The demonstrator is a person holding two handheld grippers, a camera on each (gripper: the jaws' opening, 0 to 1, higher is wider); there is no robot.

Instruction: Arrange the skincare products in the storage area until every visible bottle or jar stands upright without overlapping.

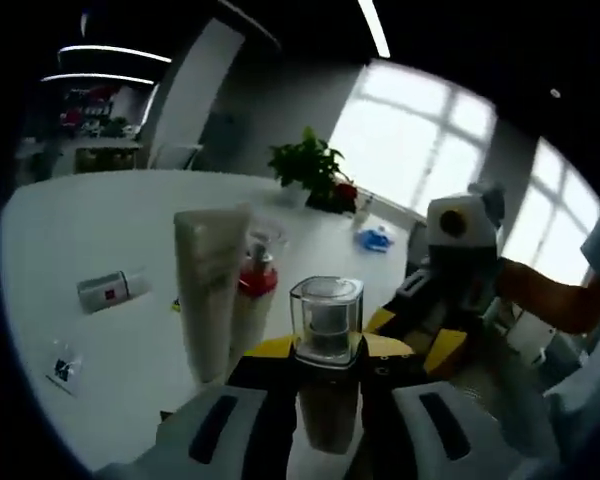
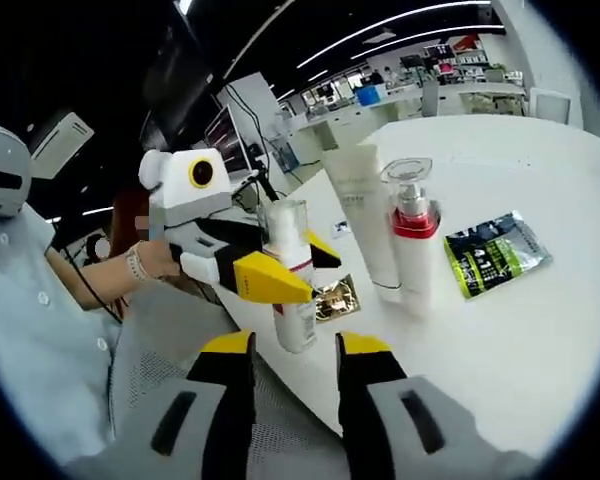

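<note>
White tabletop (image 1: 110, 220) is seen around the products. Nearest, a clear-capped bottle (image 1: 326, 330) is clamped by the left gripper (image 1: 325, 400); the right gripper (image 2: 295, 375) is held narrowly parted just before it. Beyond, a cream tube (image 1: 212, 290) and red-collared pump bottle (image 1: 257, 290) stand upright, touching.

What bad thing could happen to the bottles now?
1. The left gripper is clamped on a clear-capped bottle close to the table edge; set down carelessly, it could tip off.
2. The tall tube and the red-collared pump bottle stand right beside it, so a sideways nudge might topple them.
3. A small bottle lies on its side; it may roll when grabbed.
</note>
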